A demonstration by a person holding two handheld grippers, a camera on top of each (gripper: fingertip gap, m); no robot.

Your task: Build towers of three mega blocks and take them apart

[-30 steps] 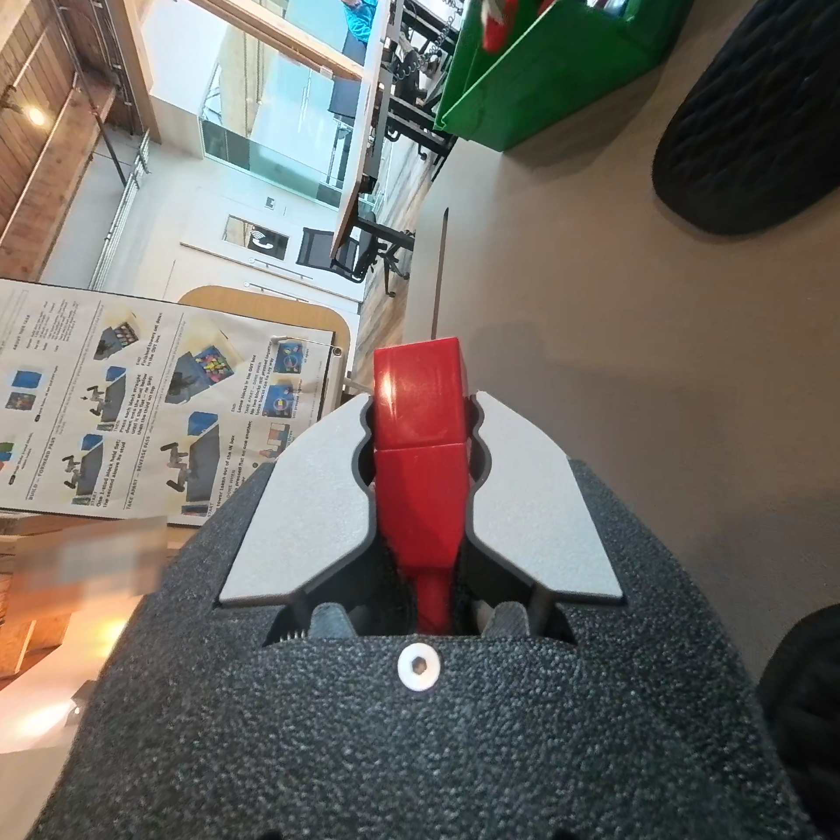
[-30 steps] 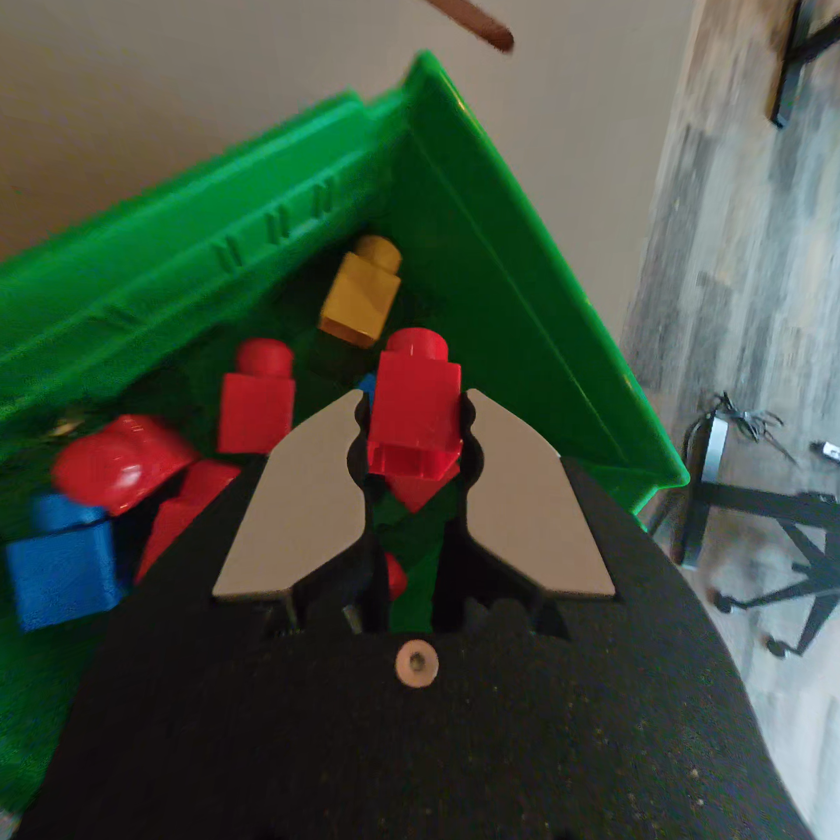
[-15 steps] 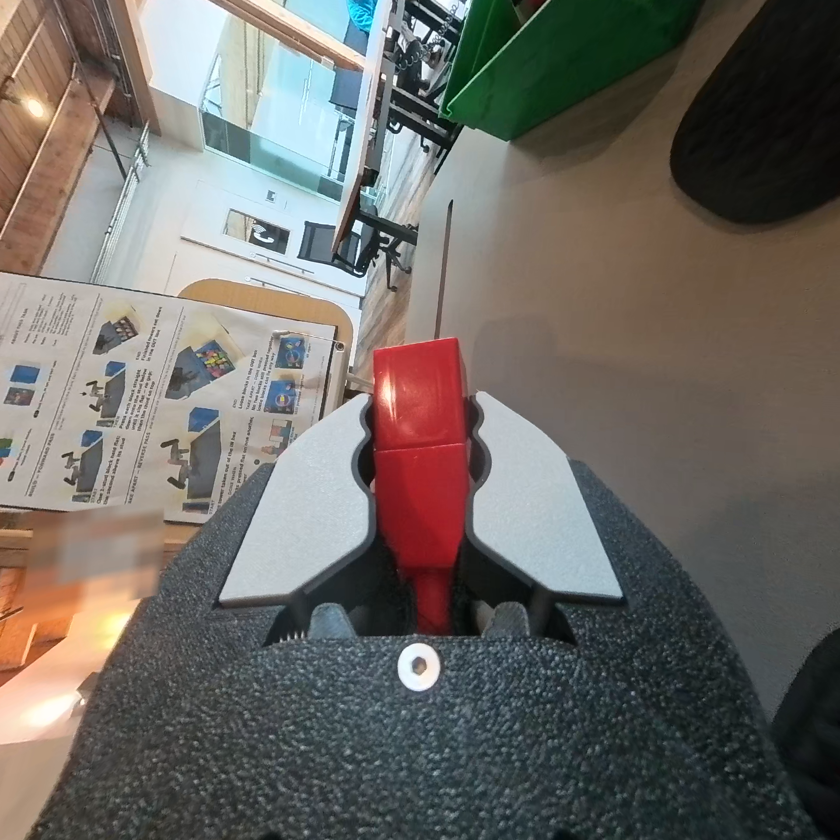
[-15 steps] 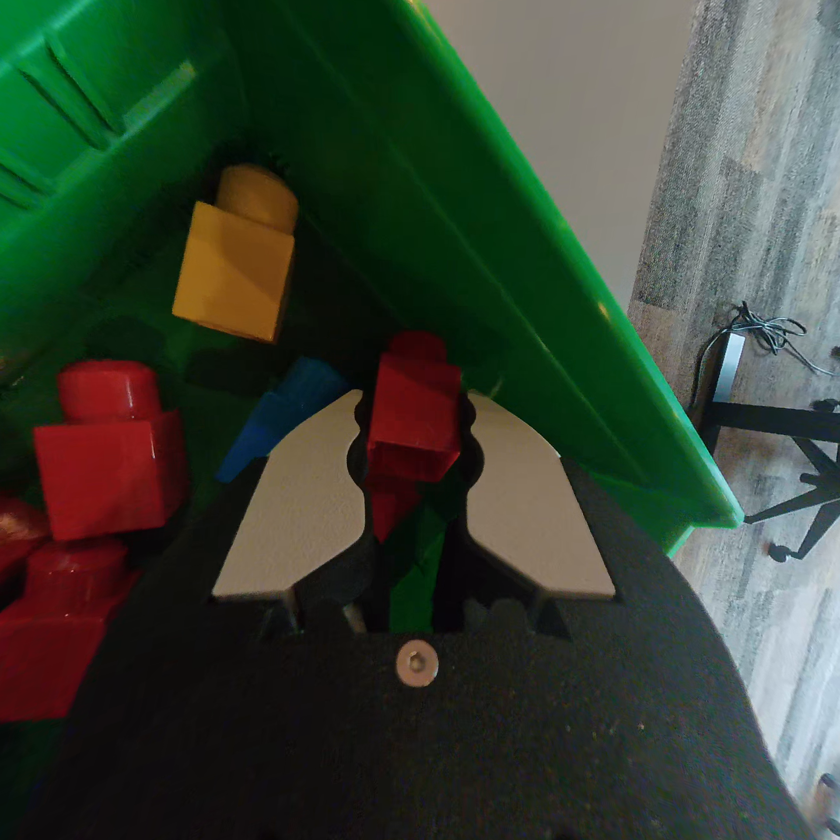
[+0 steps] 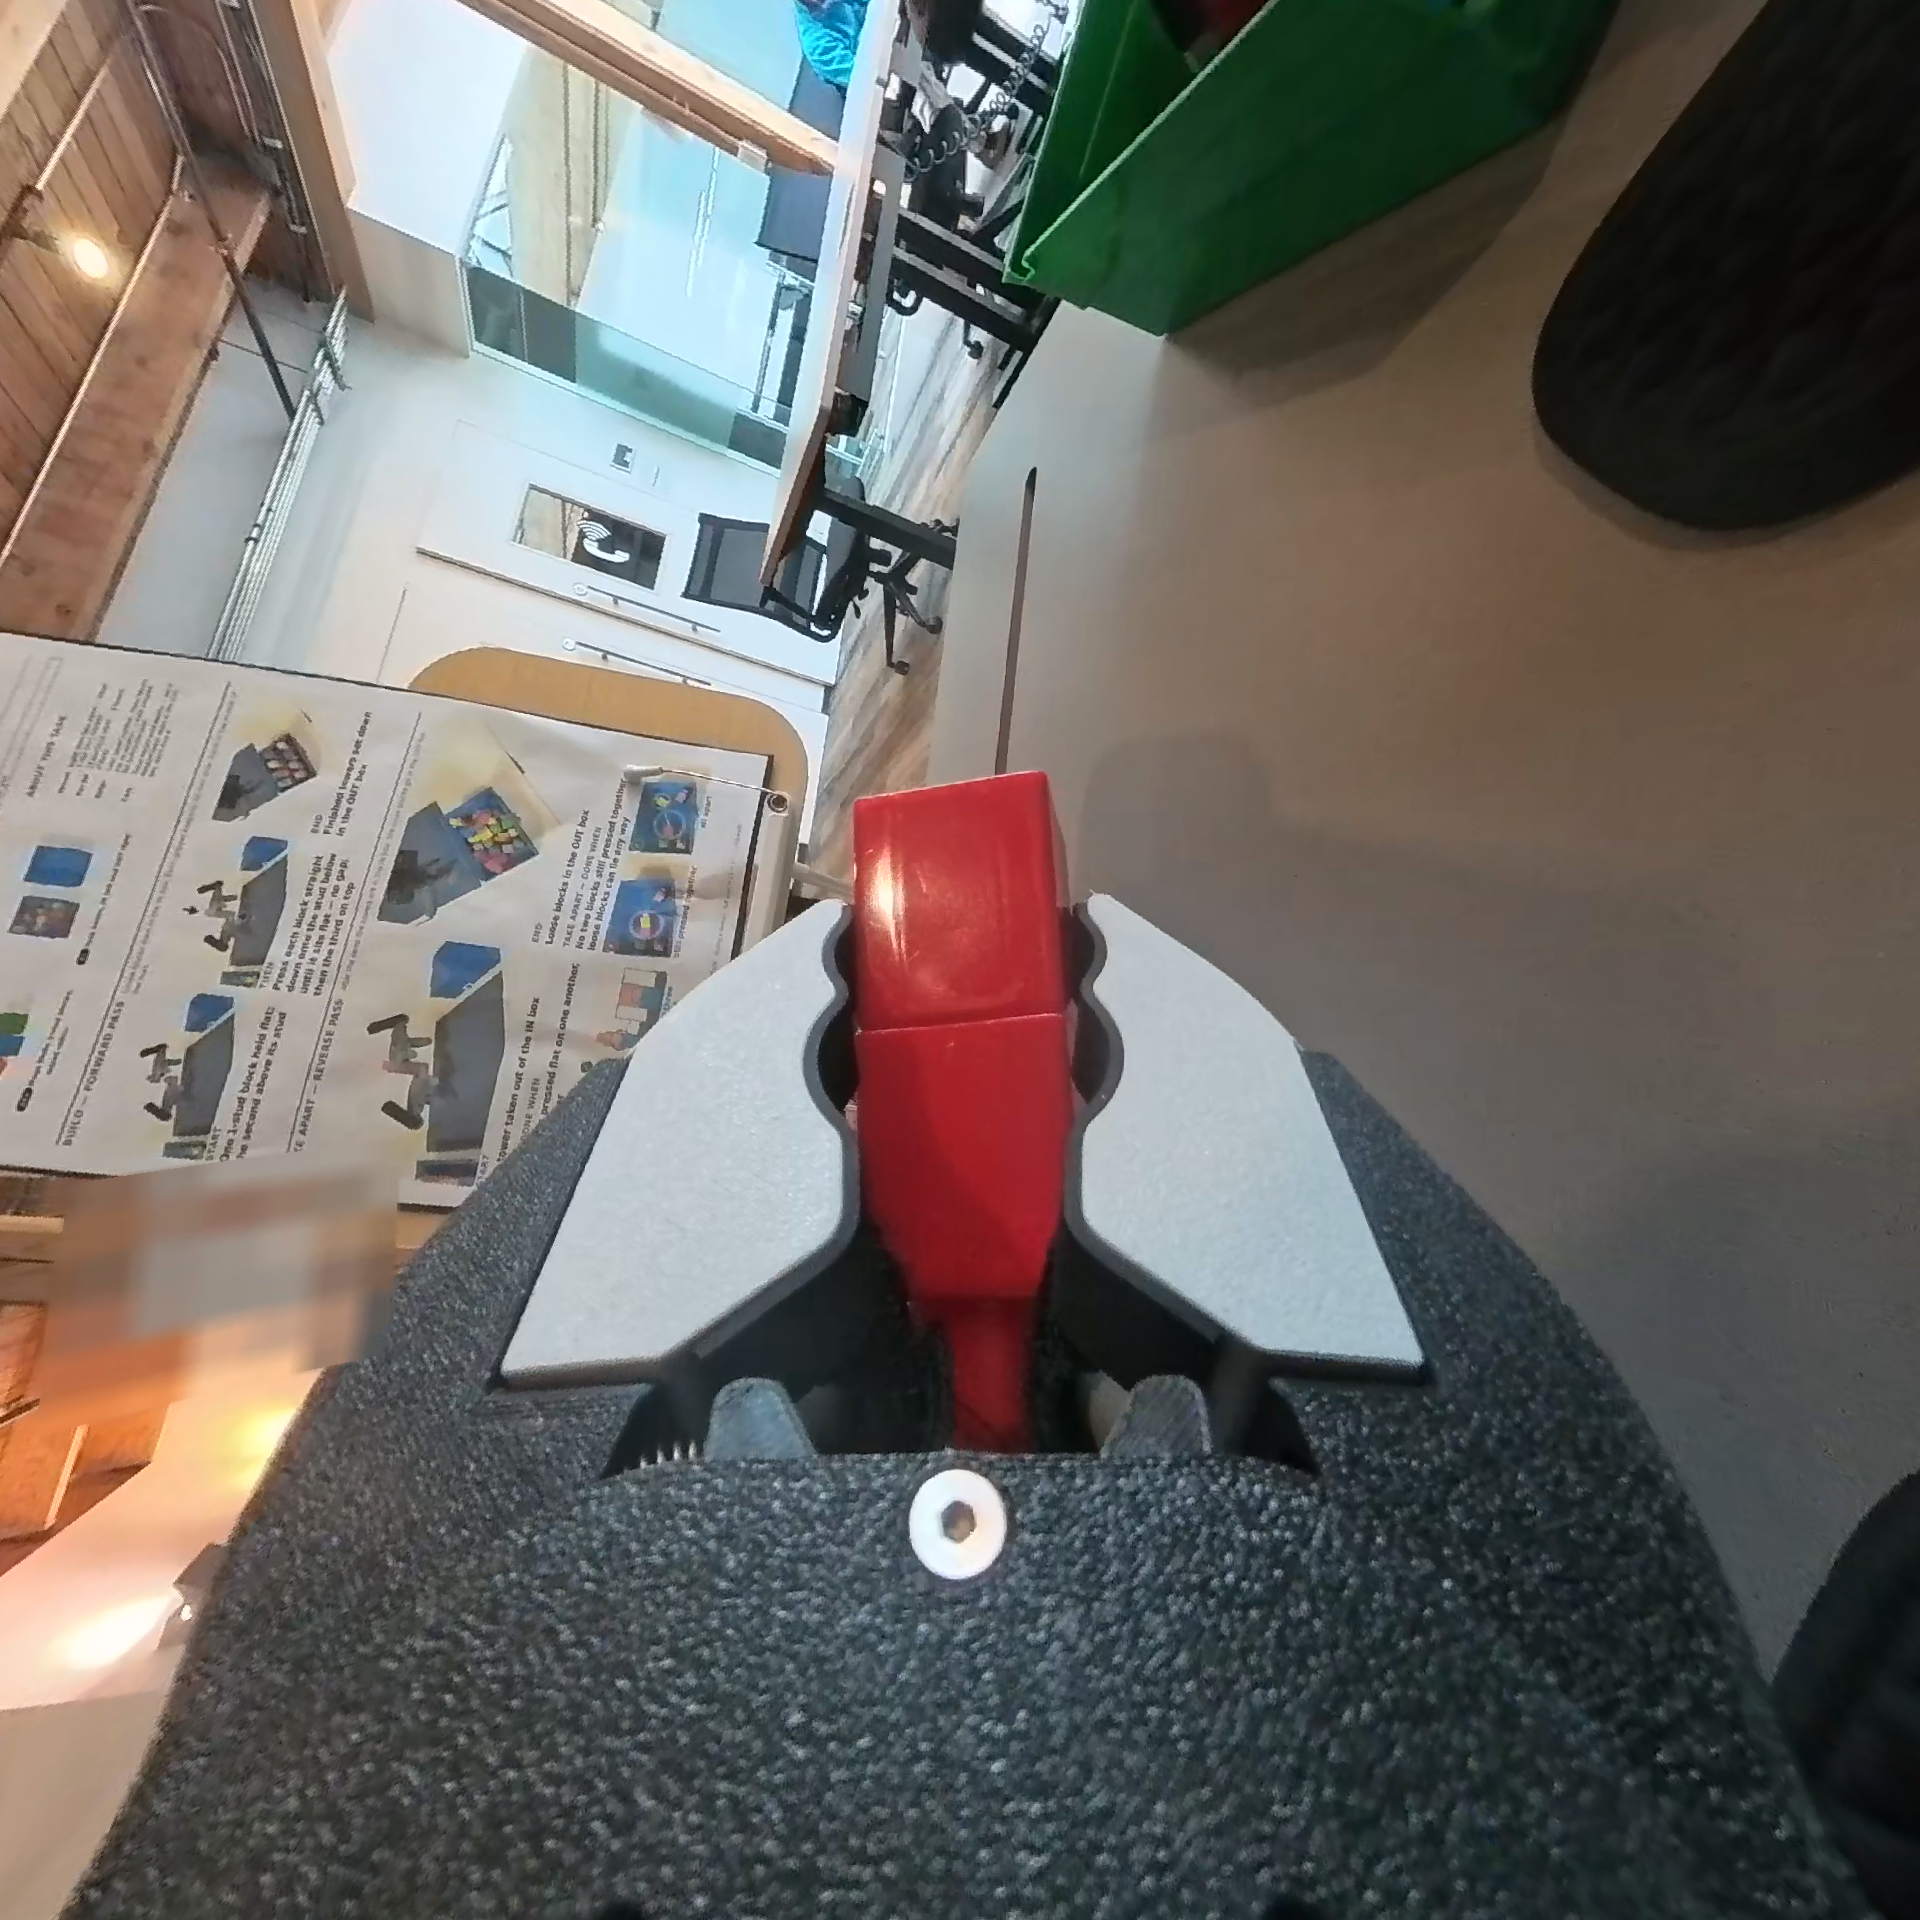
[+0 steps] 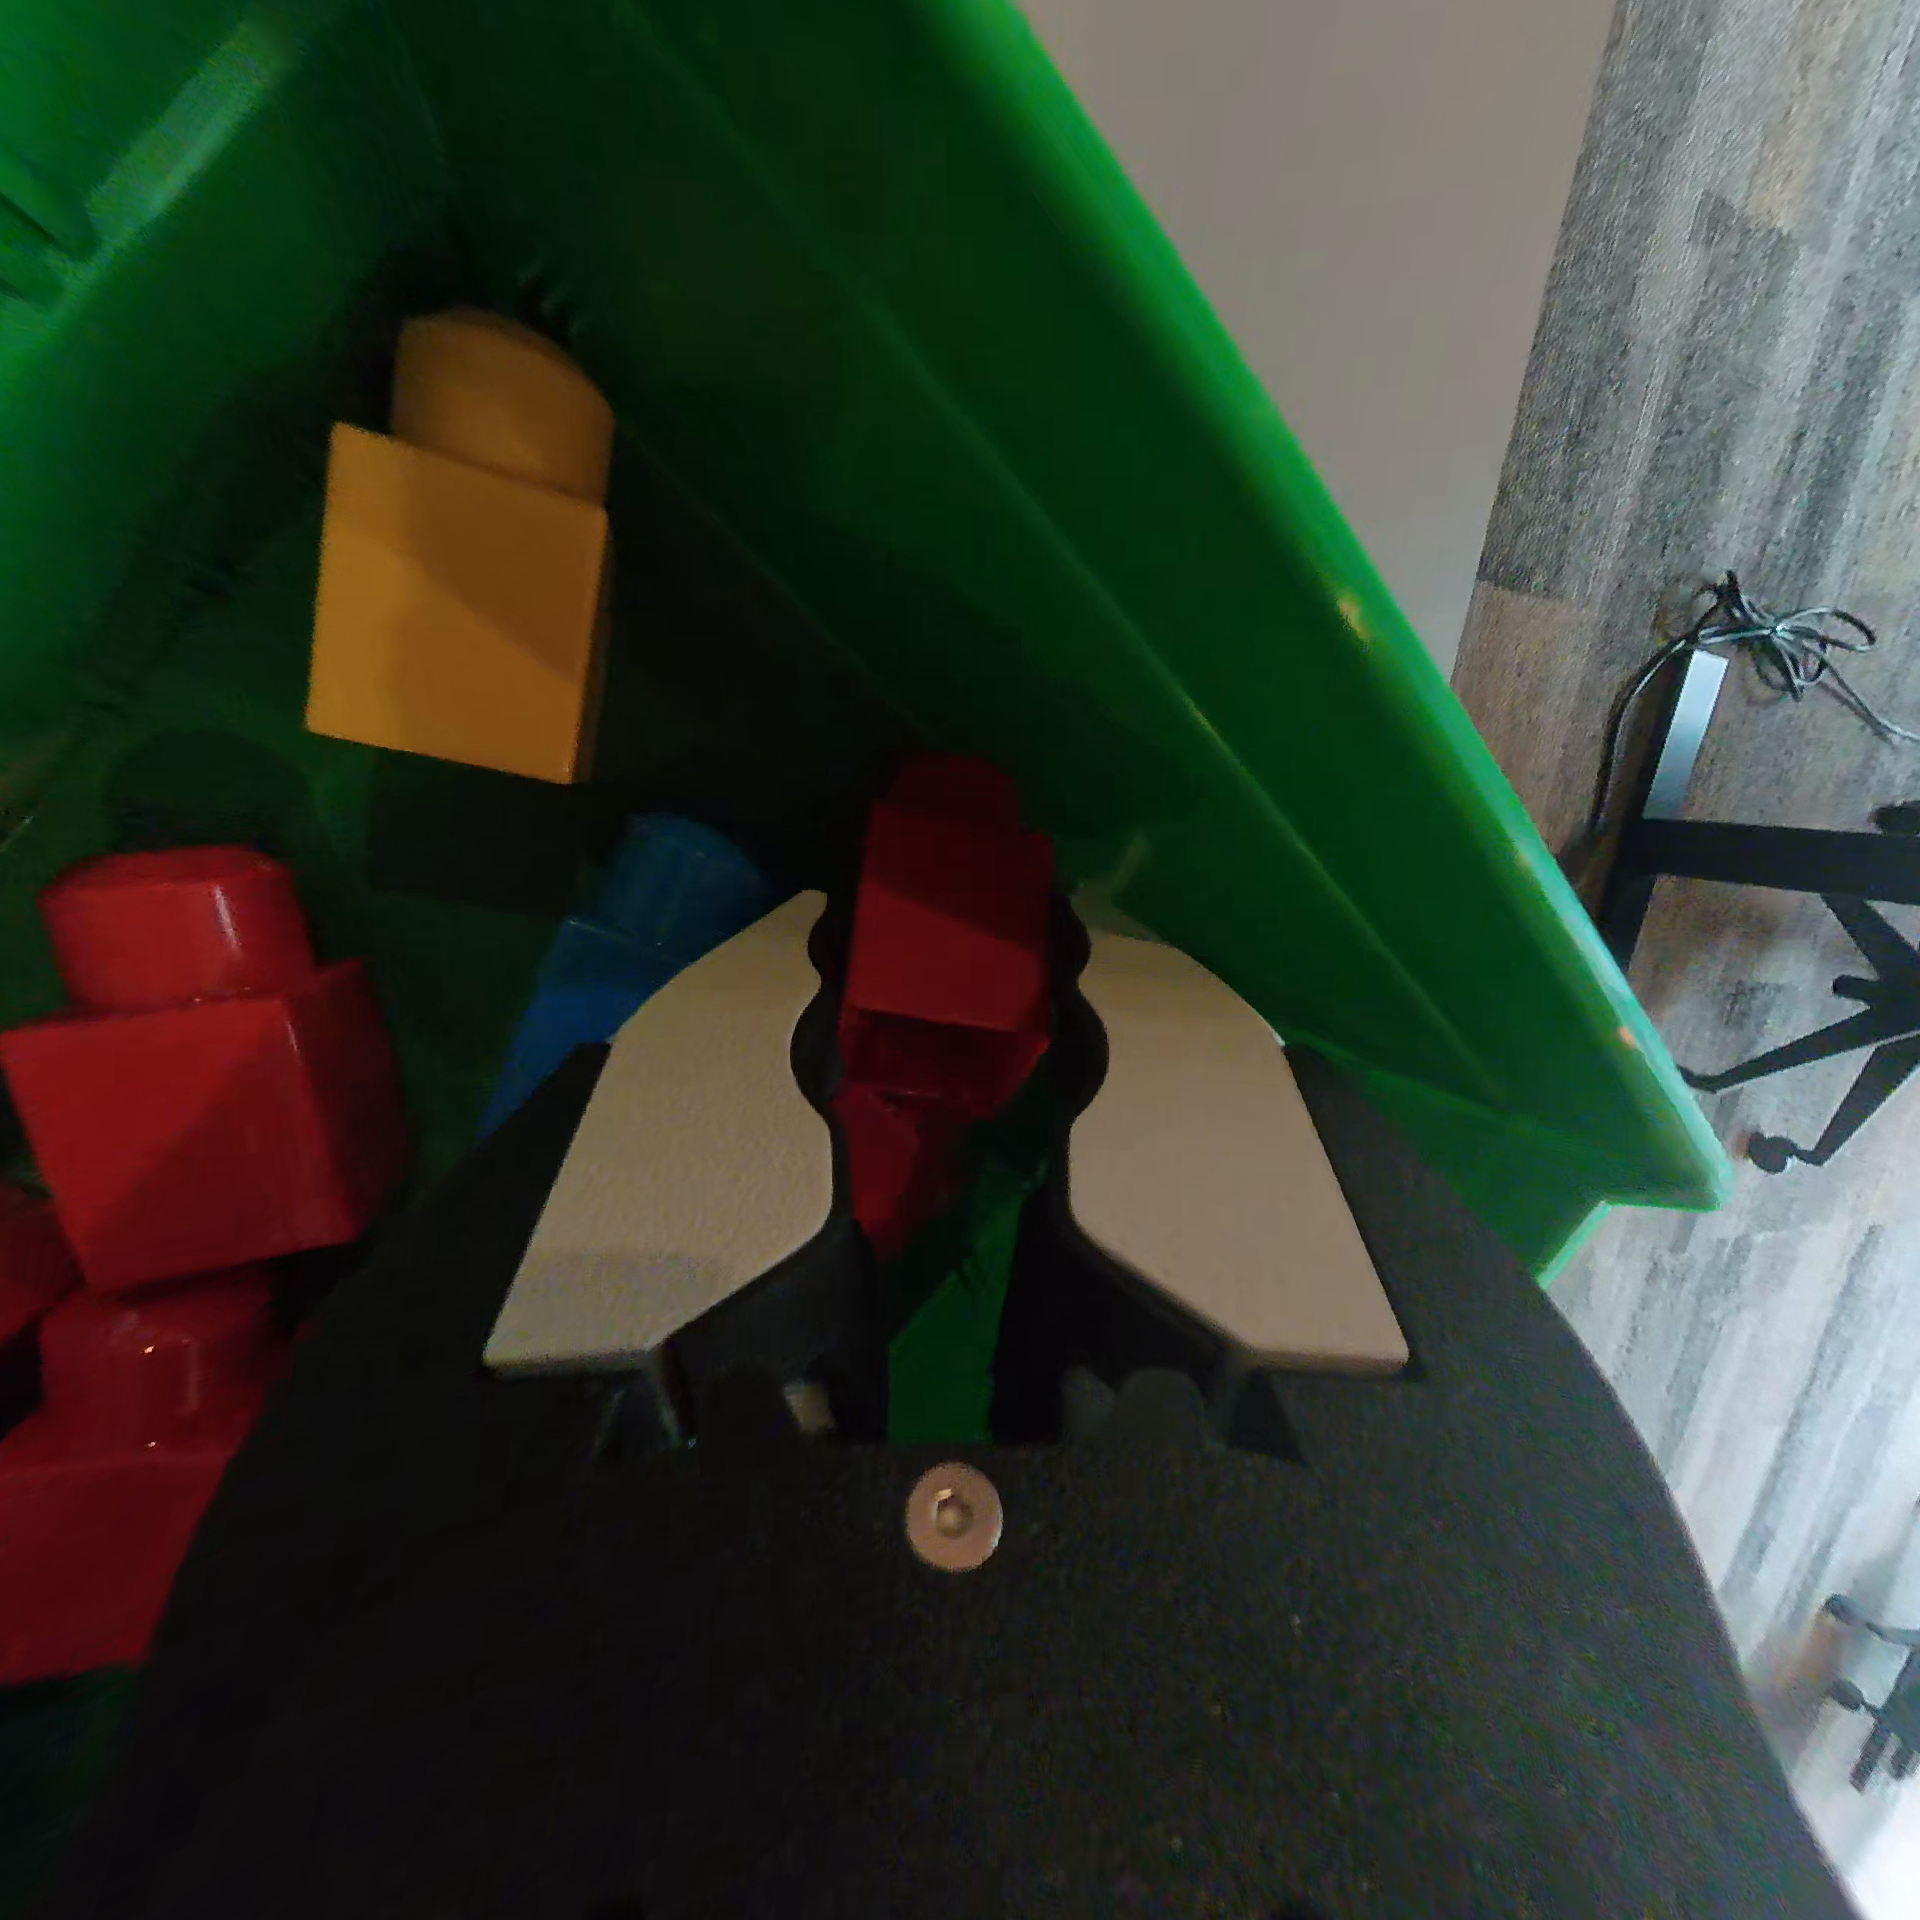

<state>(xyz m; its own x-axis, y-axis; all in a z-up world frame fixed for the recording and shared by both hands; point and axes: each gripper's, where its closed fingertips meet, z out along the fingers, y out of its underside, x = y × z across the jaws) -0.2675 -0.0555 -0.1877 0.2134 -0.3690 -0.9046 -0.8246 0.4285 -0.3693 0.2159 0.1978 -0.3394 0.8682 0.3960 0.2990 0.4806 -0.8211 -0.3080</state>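
Observation:
My left gripper (image 5: pixel 958 940) is shut on a stack of two red blocks (image 5: pixel 956 997) joined end to end, held beside the grey table (image 5: pixel 1455 935). My right gripper (image 6: pixel 948 940) is shut on a single red block (image 6: pixel 951 914), low inside the green bin (image 6: pixel 1039 520) near its right wall. In the bin lie a yellow block (image 6: pixel 457 592), a blue block (image 6: pixel 634 935) and red blocks (image 6: pixel 197 1060) at the left. The green bin also shows in the left wrist view (image 5: pixel 1278 166) at the top.
A sheet with pictures (image 5: pixel 343 935) stands at the left of the left wrist view. A black rounded object (image 5: pixel 1756 343) lies on the table at upper right. Beyond the bin in the right wrist view are wood-look floor (image 6: pixel 1714 312) and a chair base (image 6: pixel 1766 914). Some 55 centimeters of space lies between my two pairs of fingers. Measured from the fingertips, the black rounded object (image 5: pixel 1756 343) is 20 centimeters or so from the left gripper and 40 centimeters from the right.
My right gripper has gone down deeper into the green bin with its red block, toward the right wall. My left gripper has barely moved and keeps its red stack.

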